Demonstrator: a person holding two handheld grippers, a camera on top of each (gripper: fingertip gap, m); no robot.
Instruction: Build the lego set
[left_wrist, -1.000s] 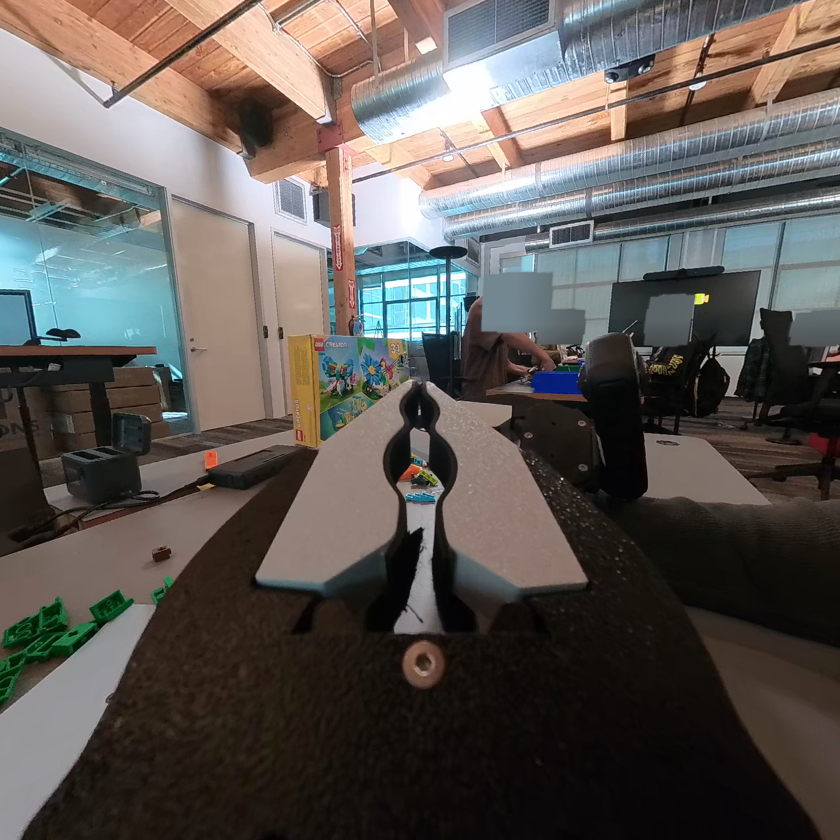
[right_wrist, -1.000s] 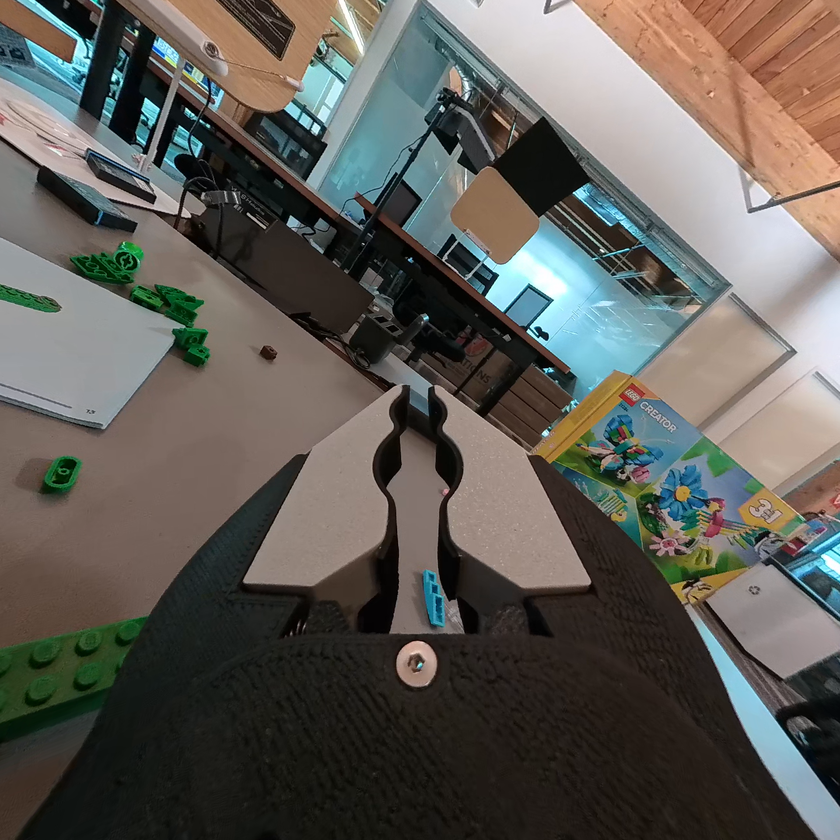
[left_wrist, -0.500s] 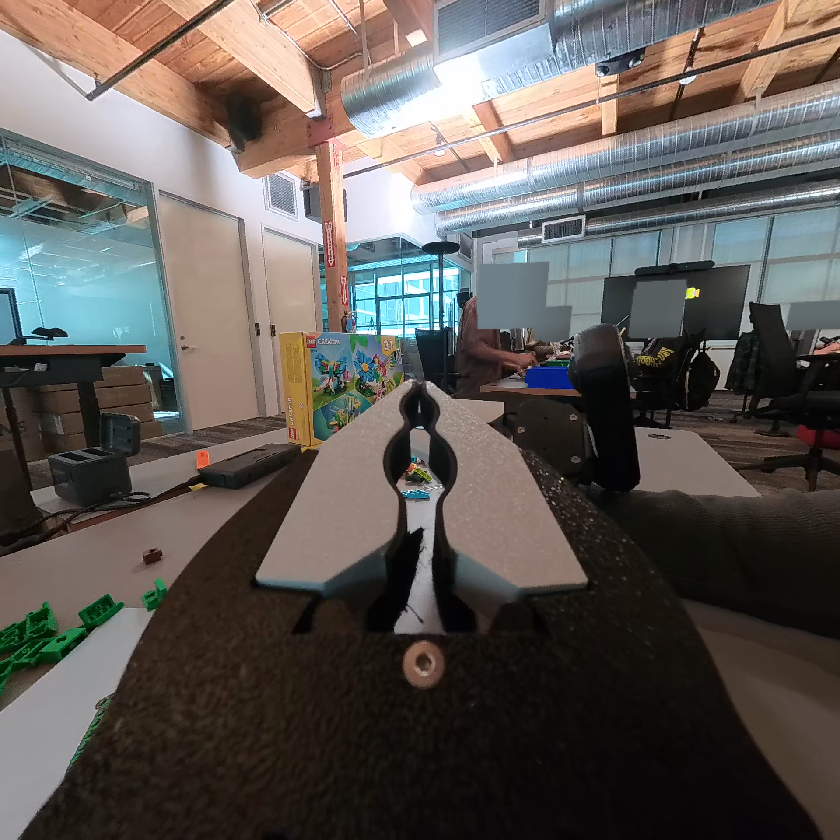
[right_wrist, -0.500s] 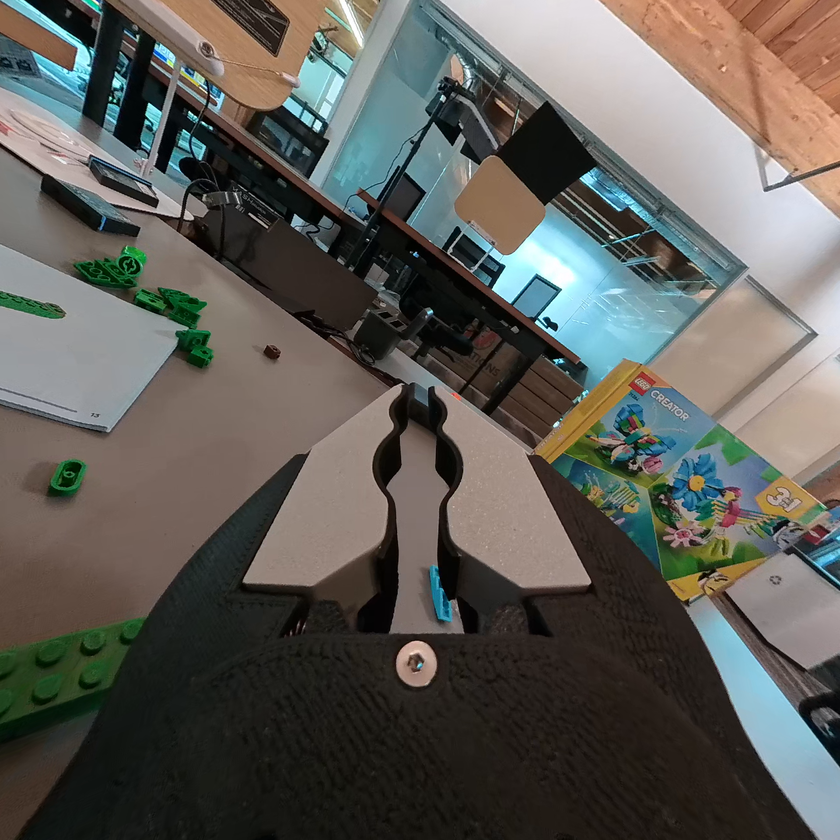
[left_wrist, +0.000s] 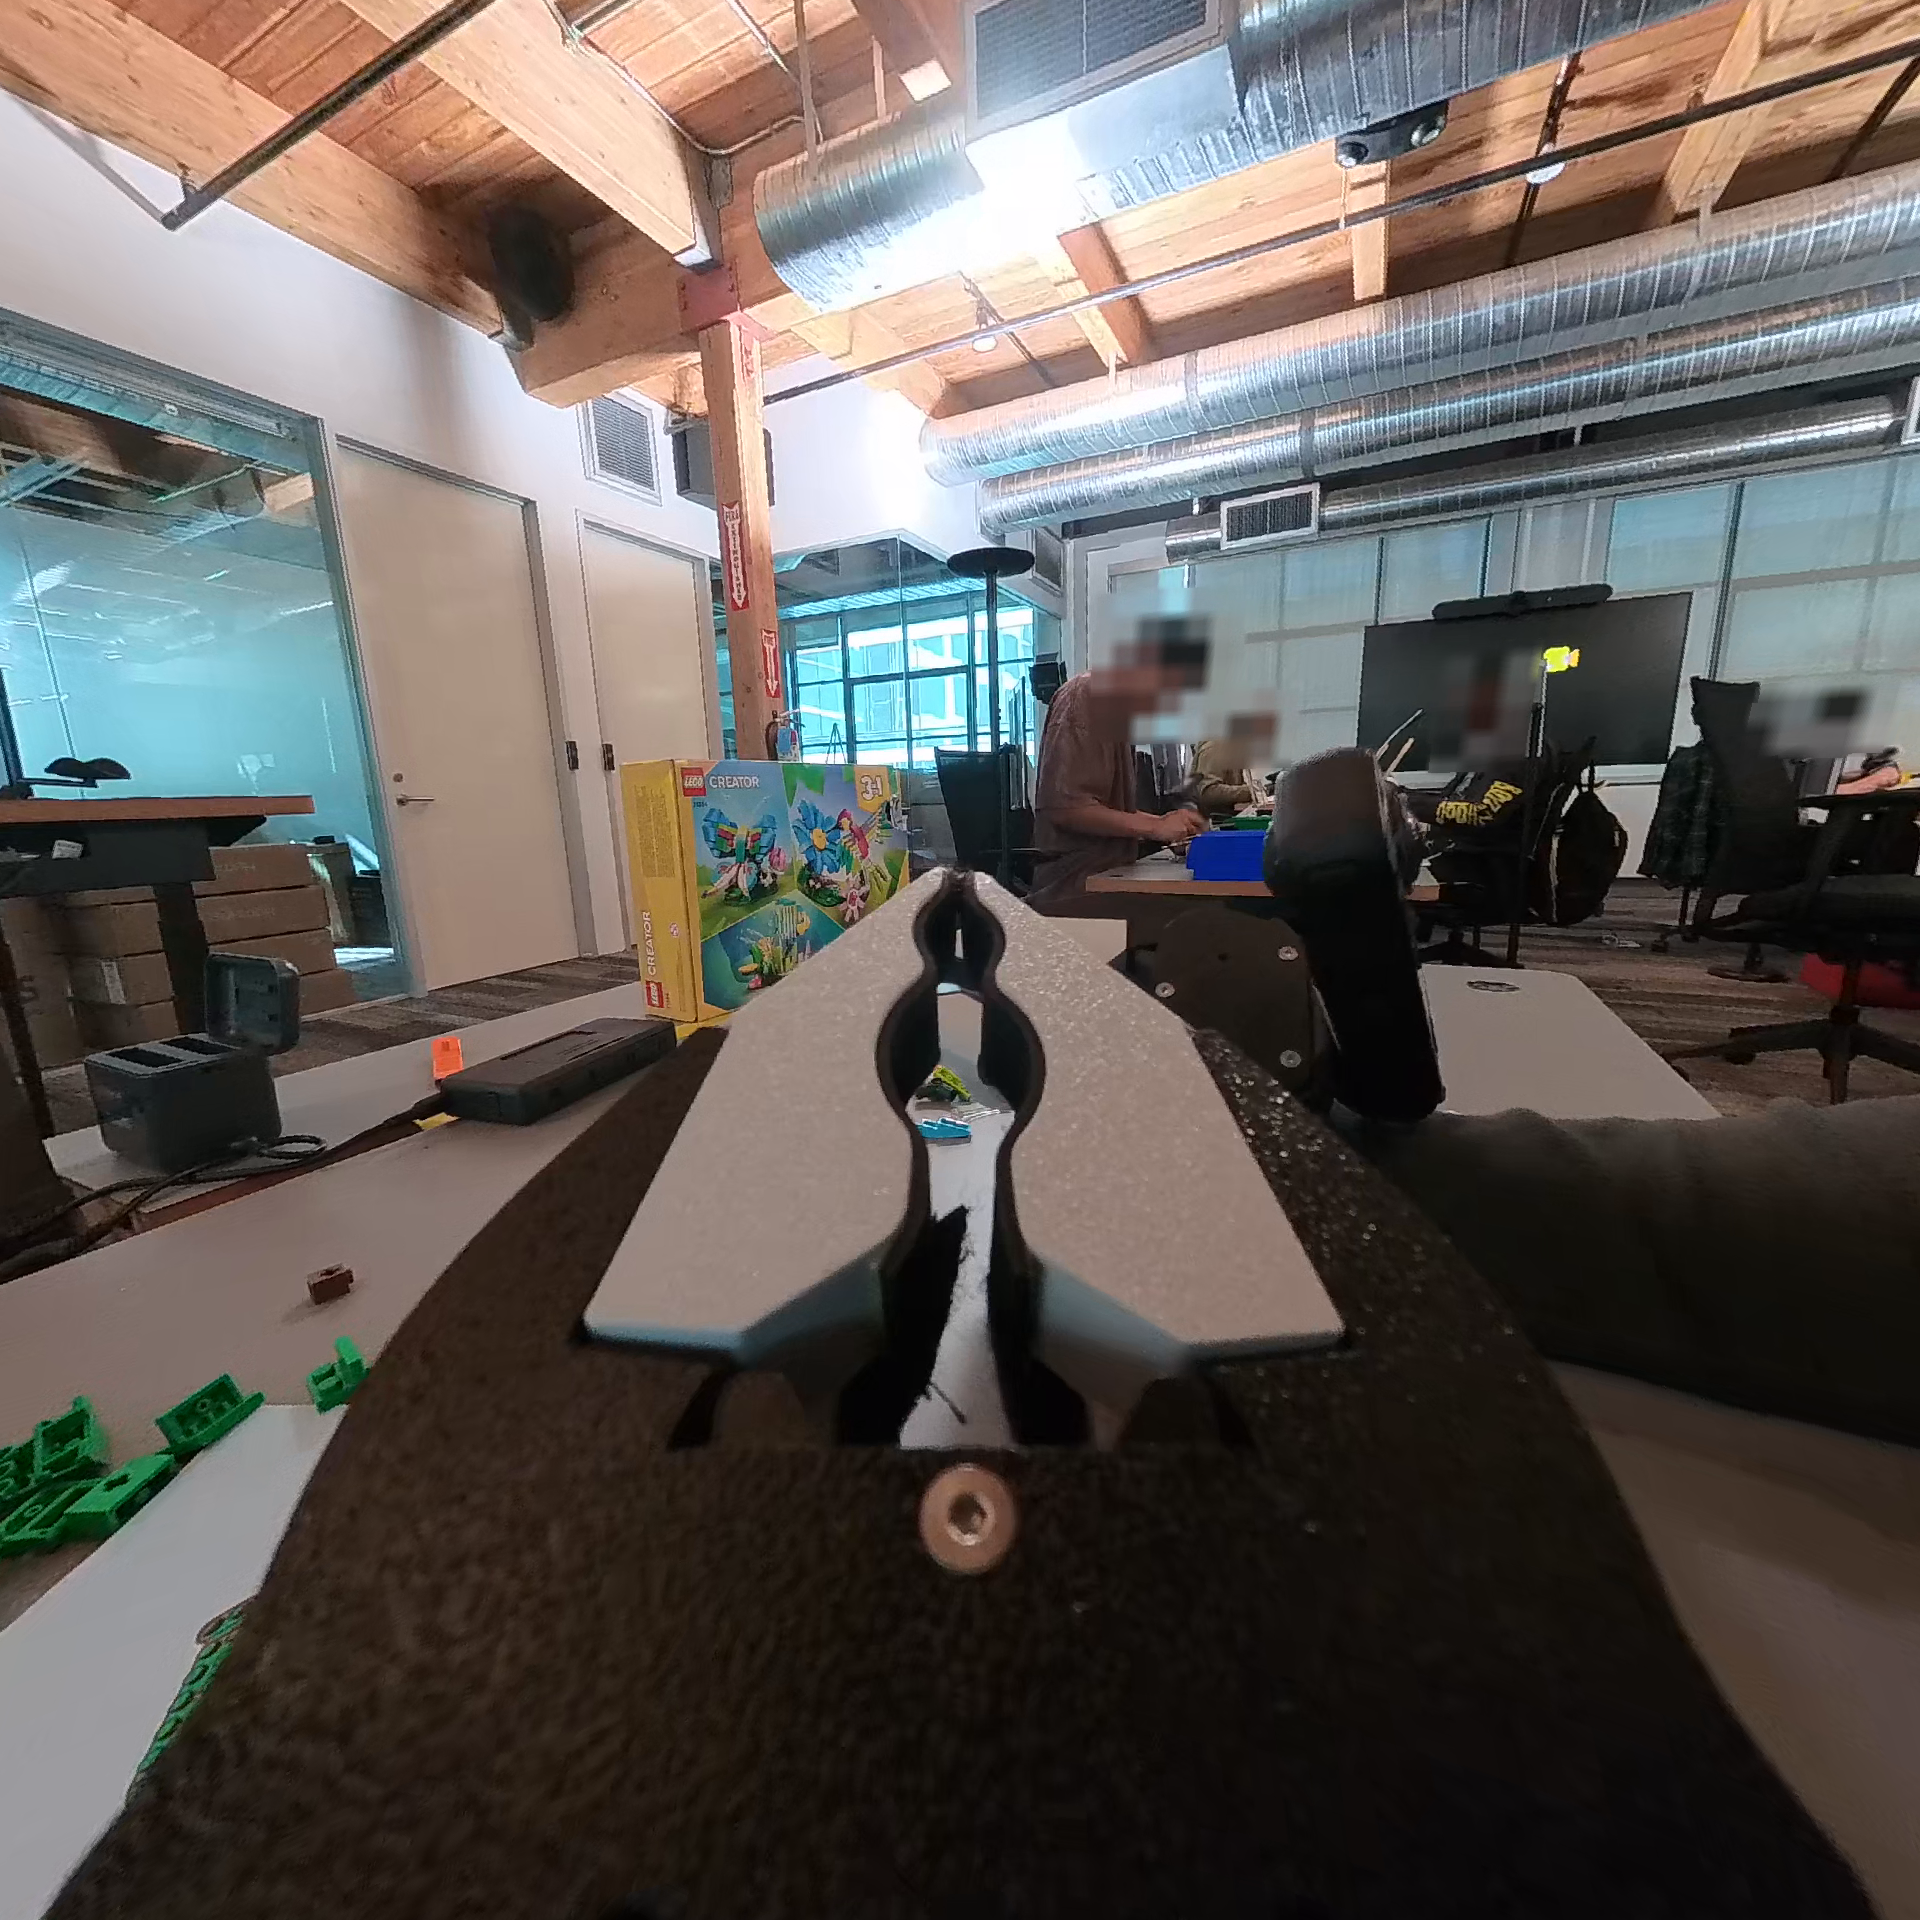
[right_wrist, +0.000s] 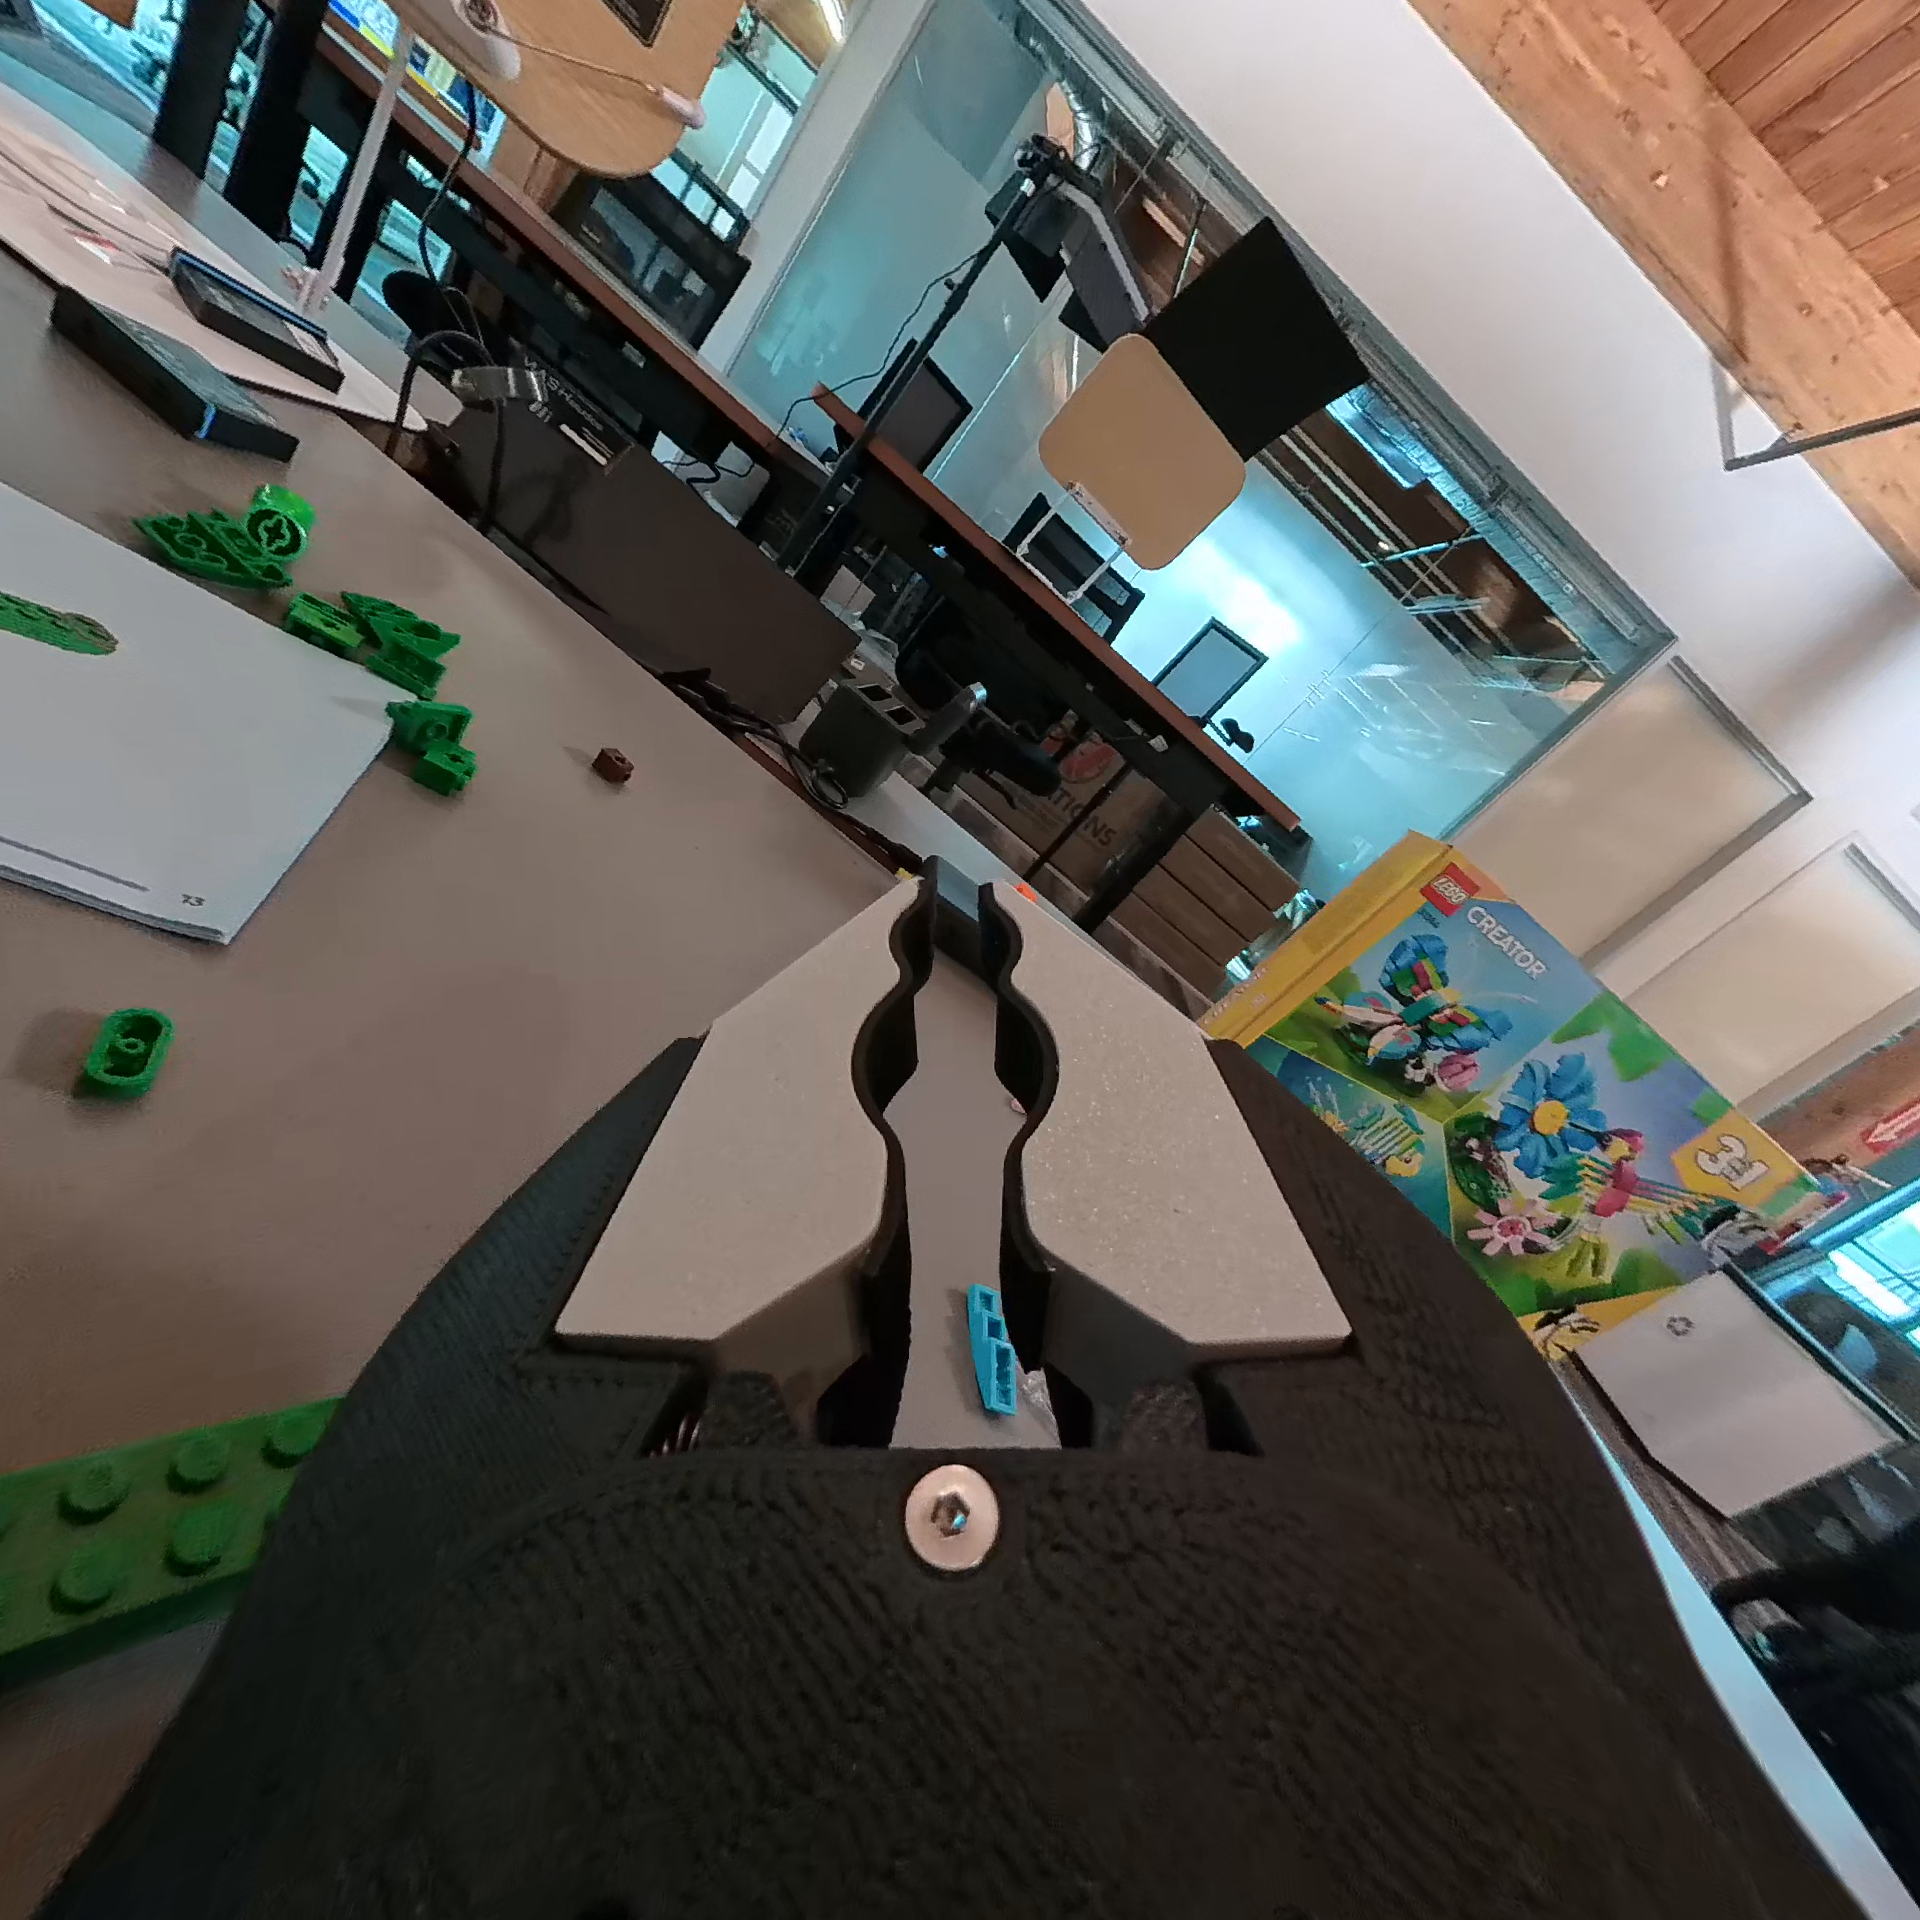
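My left gripper (left_wrist: 957, 883) is shut and empty, held low over the grey table (left_wrist: 208, 1309). Small blue pieces (left_wrist: 940, 1130) show through the gap between its fingers, farther off on the table. Loose green pieces (left_wrist: 73, 1475) lie at its lower left. My right gripper (right_wrist: 954, 896) has its jaws a narrow gap apart and holds nothing. A blue piece (right_wrist: 992, 1361) lies on the table under its fingers. A green studded plate (right_wrist: 125, 1517) lies at its lower left, and a small green oval piece (right_wrist: 130, 1049) farther left. The right gripper's body (left_wrist: 1345, 935) and a sleeve (left_wrist: 1662, 1247) show in the left wrist view.
The yellow set box (left_wrist: 769, 883) (right_wrist: 1507, 1122) stands at the table's far side. A white booklet (right_wrist: 177, 748) has a pile of green pieces (right_wrist: 405, 644) at its edge. A brown piece (right_wrist: 613, 766), a black flat device (left_wrist: 556, 1070) and a charger (left_wrist: 182, 1101) lie farther off. The green studded plate (right_wrist: 125, 1517) sits 12 cm or so from the ends of my right fingers.
Both views drift only slightly. Neither gripper's jaws have changed, and no piece has moved.
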